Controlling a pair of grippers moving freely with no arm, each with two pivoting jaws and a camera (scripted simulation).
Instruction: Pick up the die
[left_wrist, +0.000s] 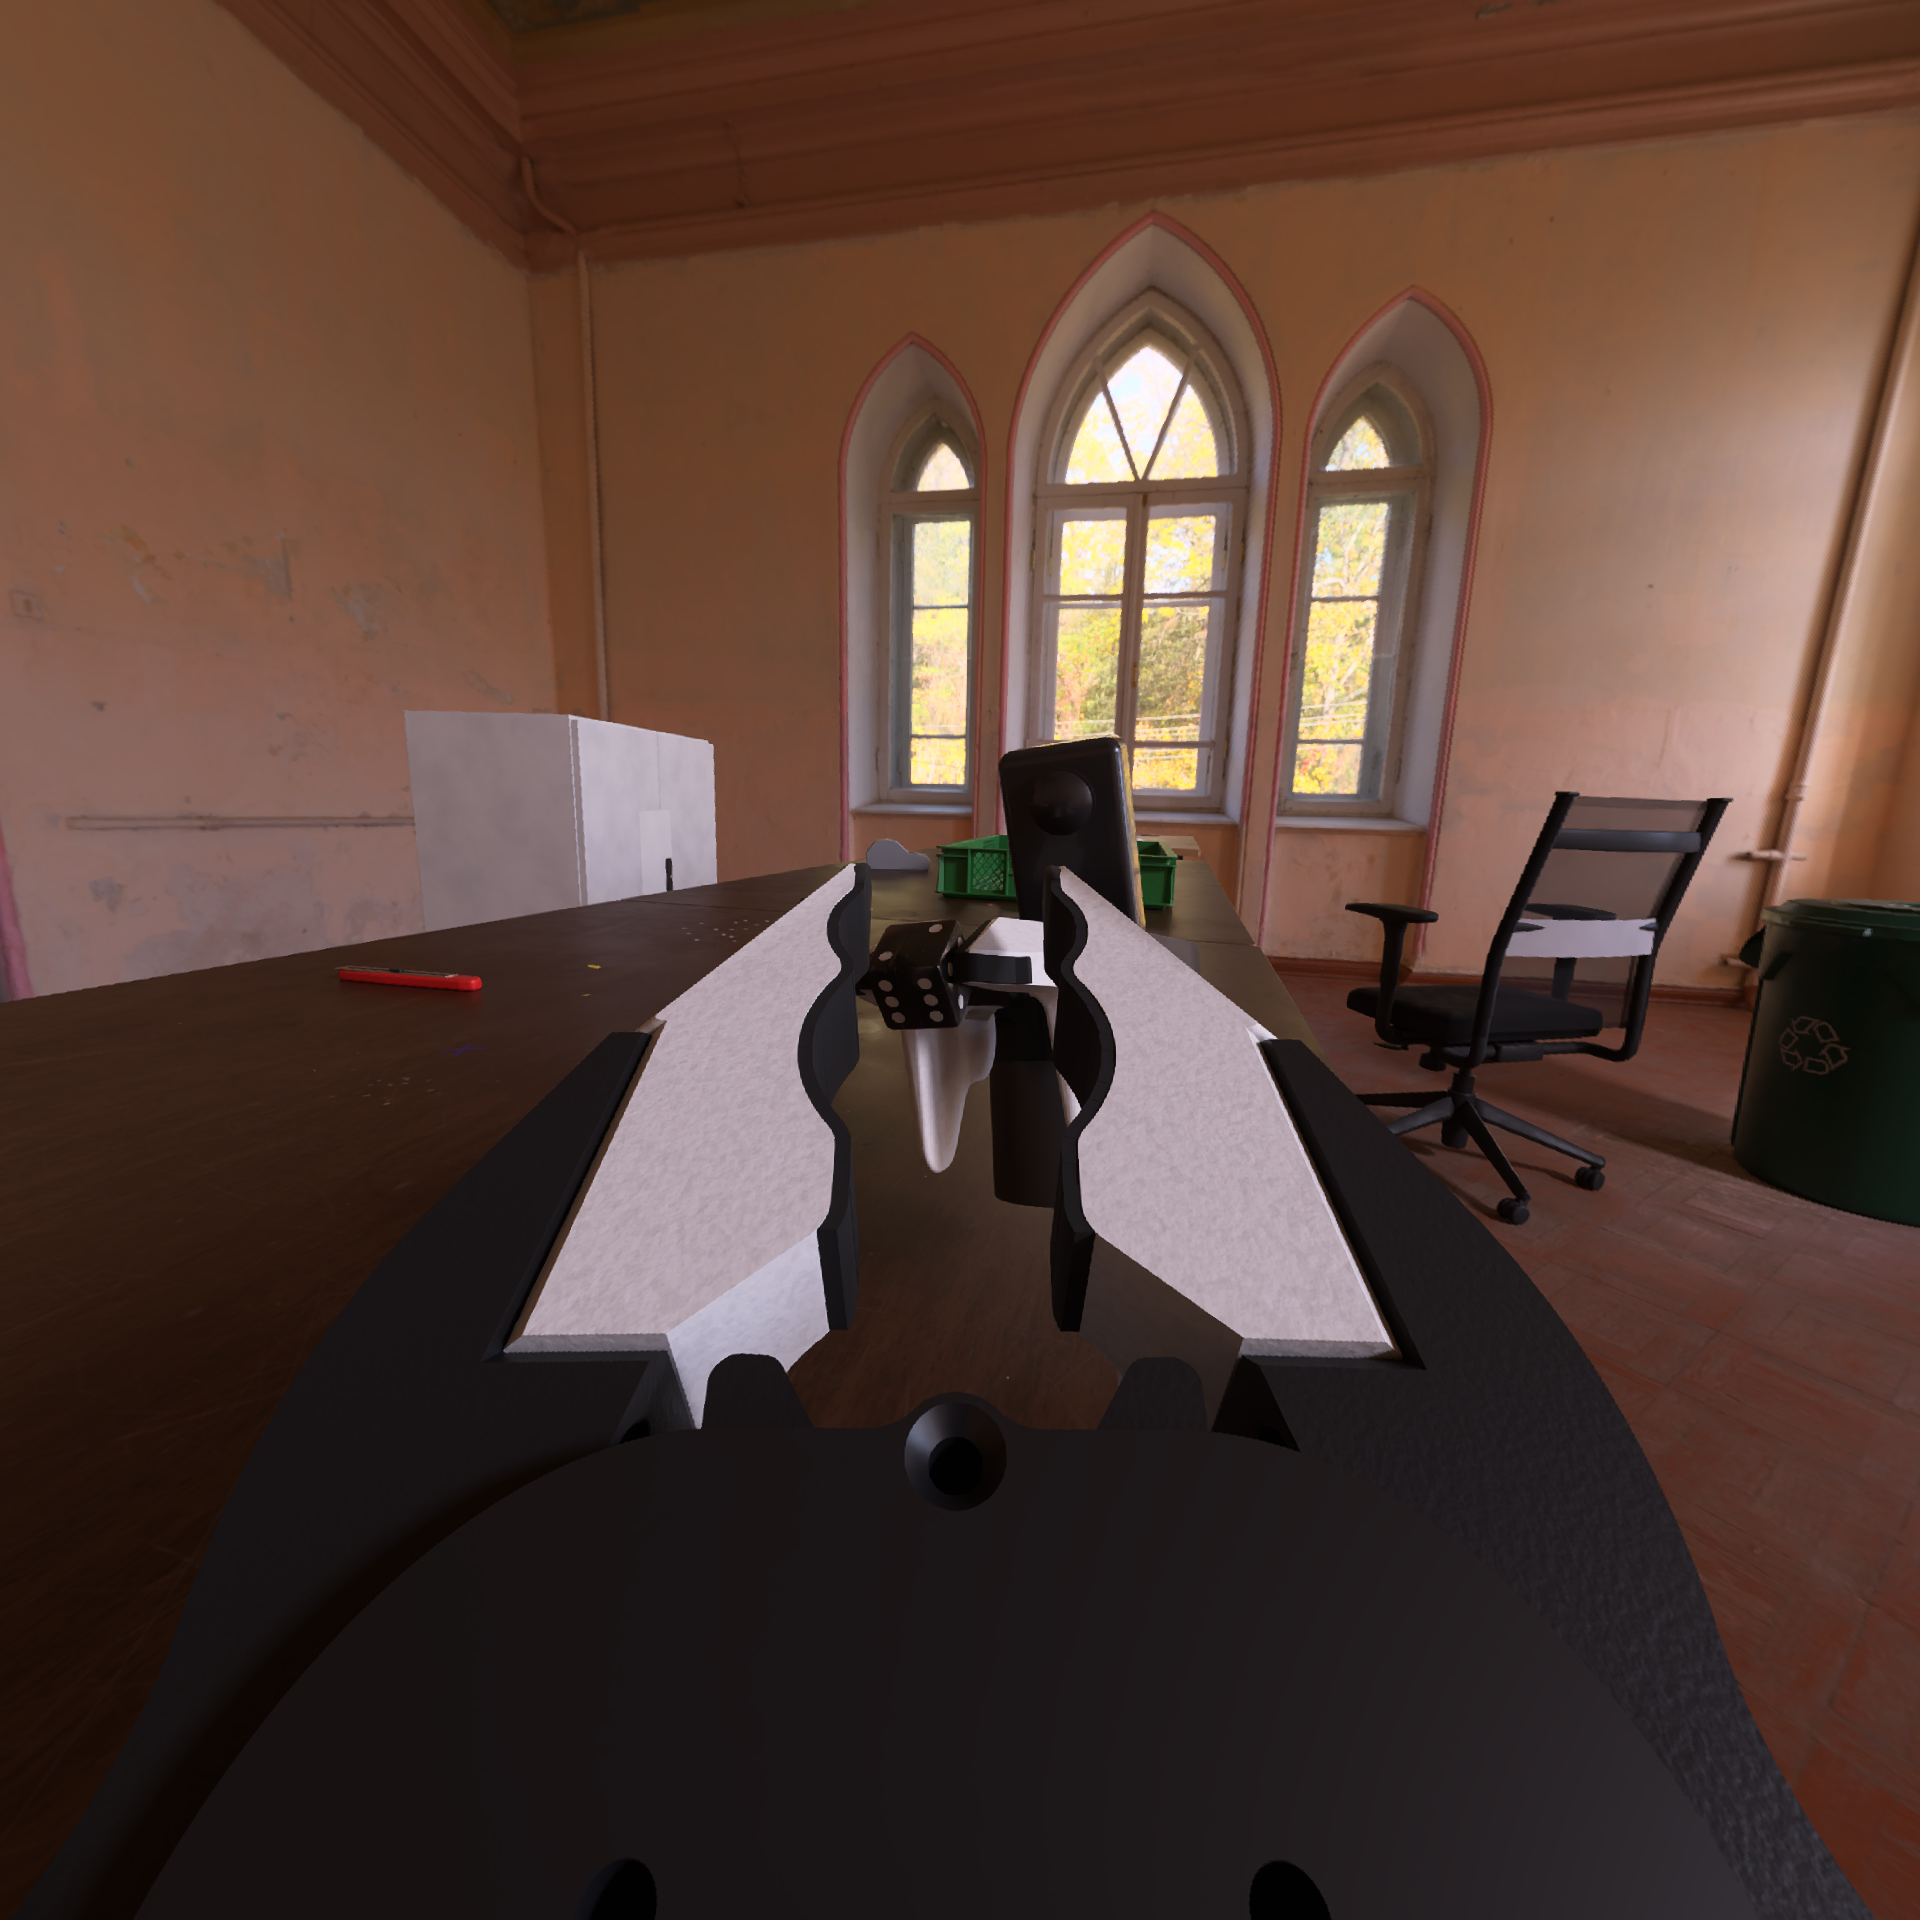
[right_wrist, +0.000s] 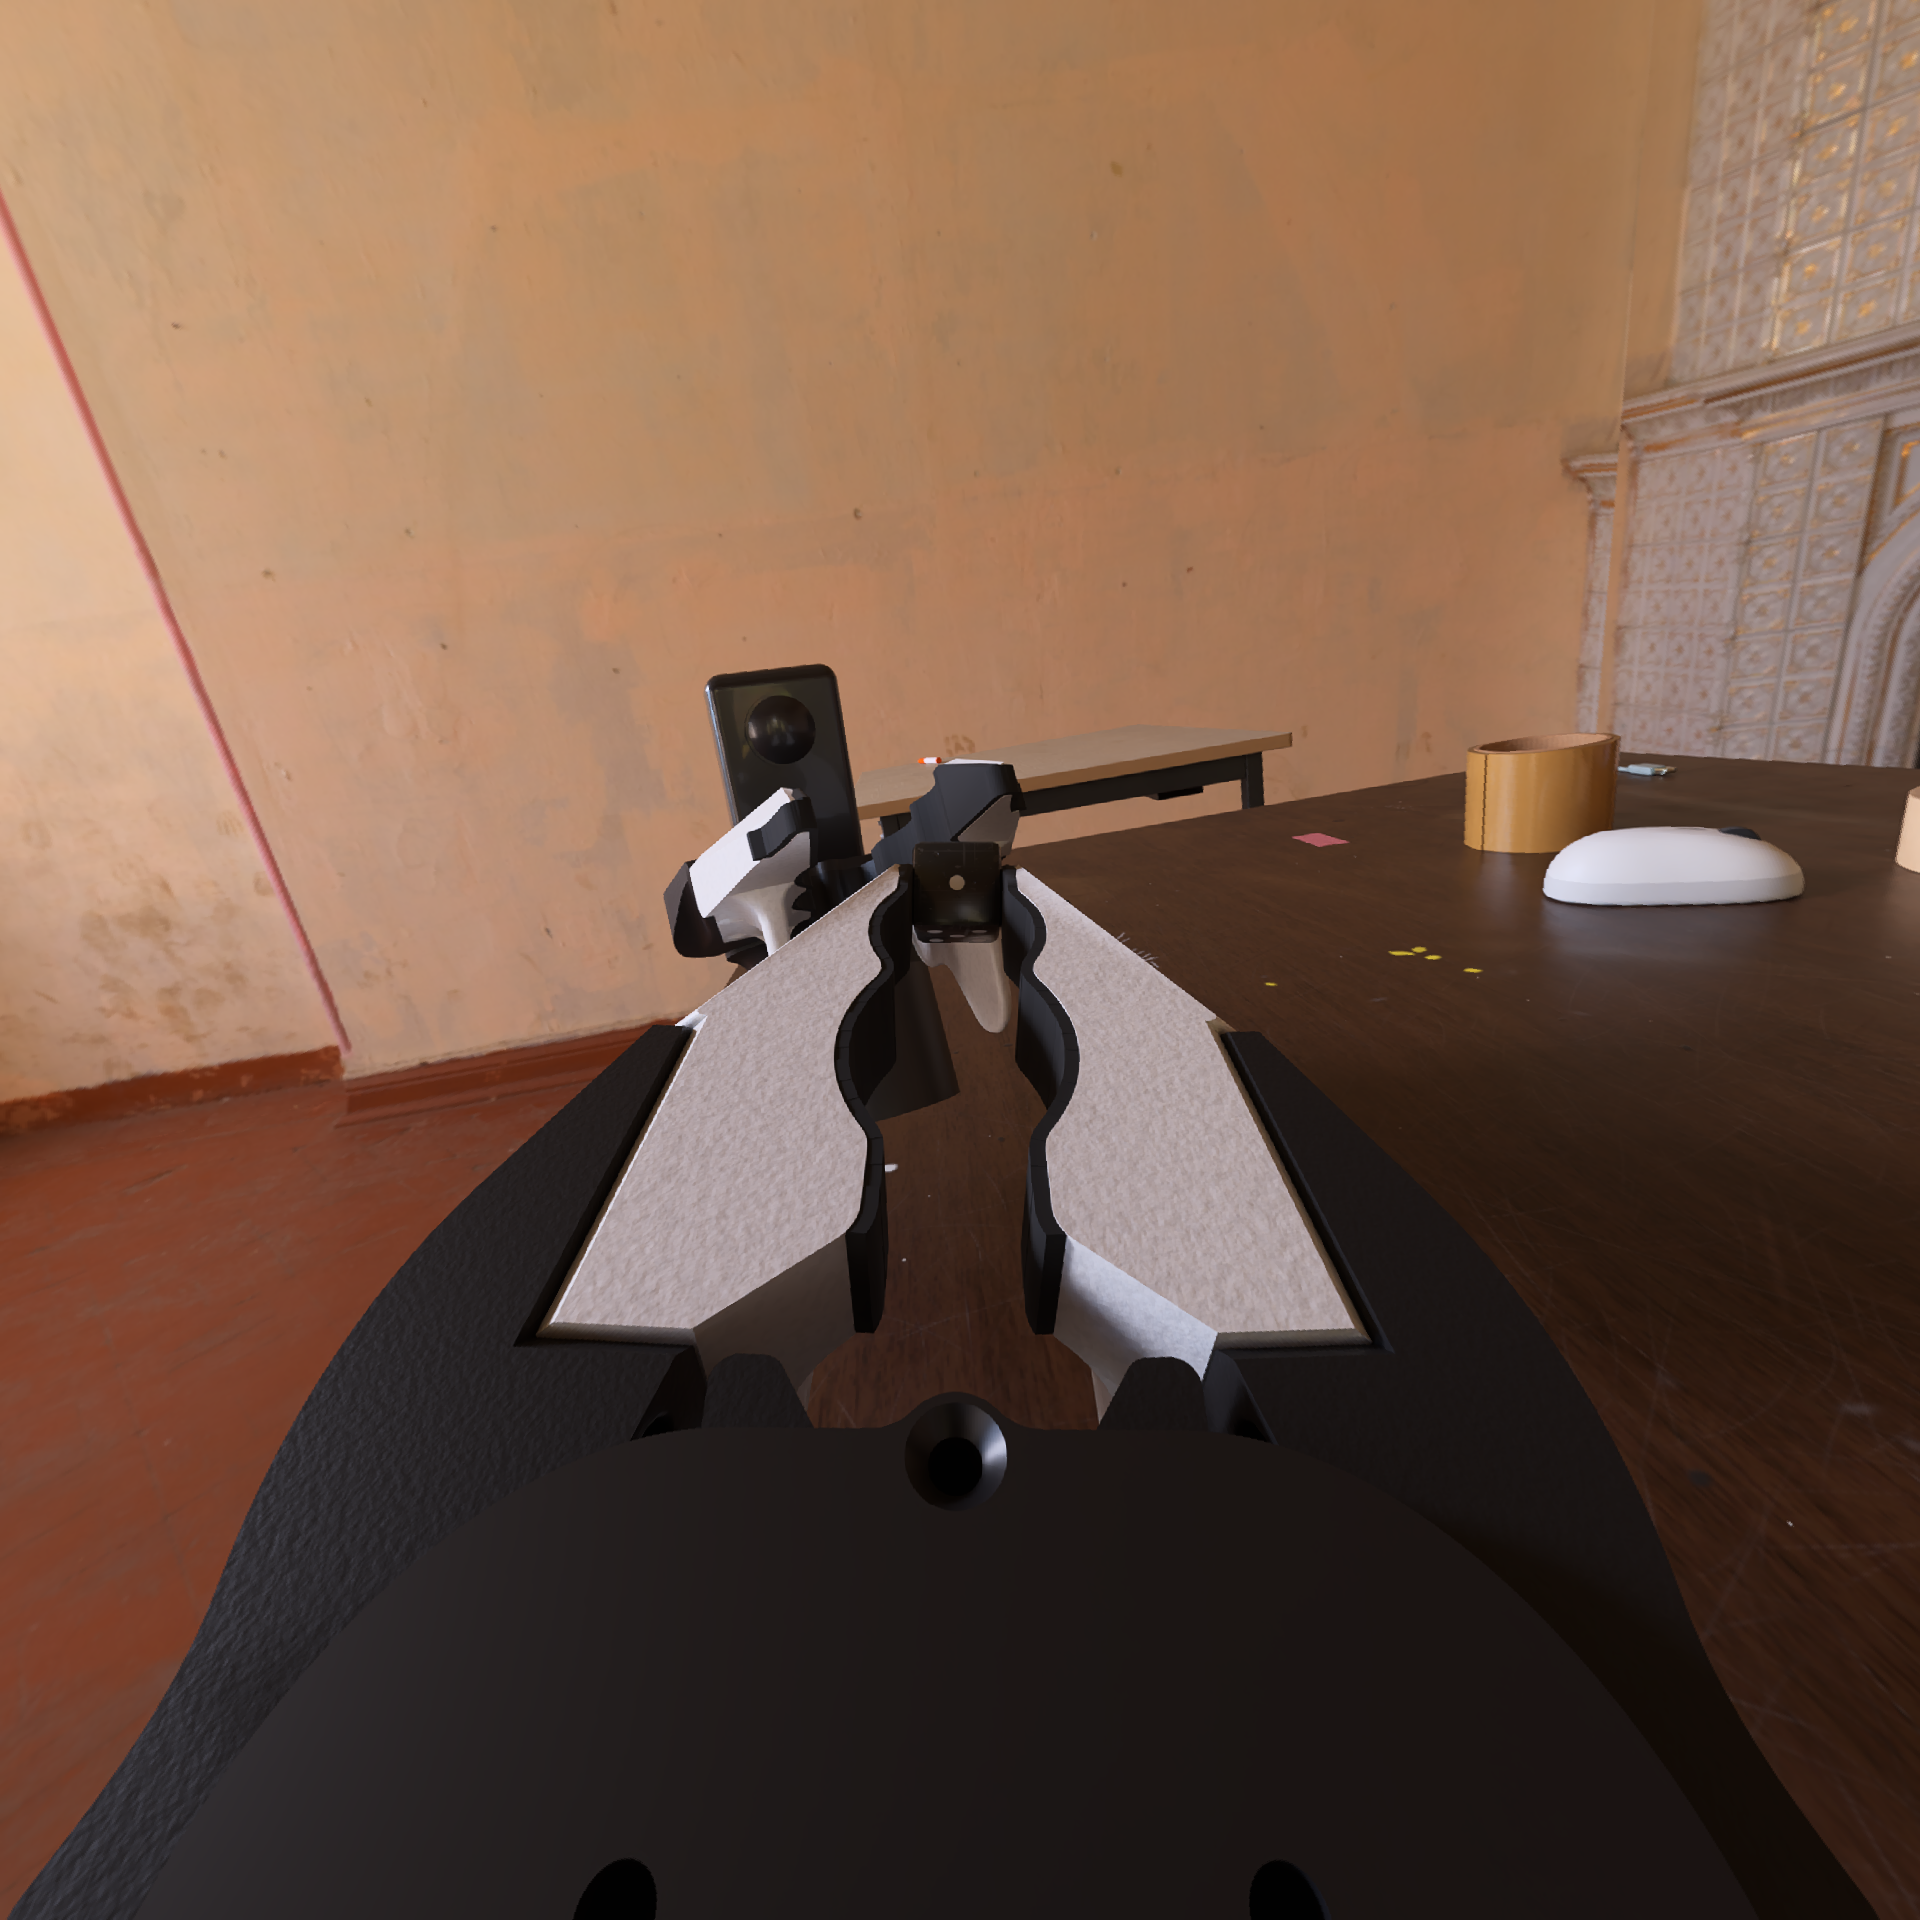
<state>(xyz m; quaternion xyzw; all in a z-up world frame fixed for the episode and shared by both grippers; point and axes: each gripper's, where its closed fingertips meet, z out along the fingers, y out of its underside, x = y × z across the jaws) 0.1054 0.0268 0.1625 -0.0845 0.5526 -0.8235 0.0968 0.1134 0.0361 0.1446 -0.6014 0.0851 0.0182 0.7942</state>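
one dark worktop (left_wrist: 260, 1091) spreads out below. the left tool (left_wrist: 956, 904) hangs with fingers apart, gripping nothing. the right tool (right_wrist: 956, 883) is pinched on the die (right_wrist: 956, 896), which sits right at its fingertips and looks clear of the worktop, just beyond the left tool's tips. that's a shallow hold, so i'd say keep the squeeze steady, lift straight and slow, and avoid bumping the facing tool.
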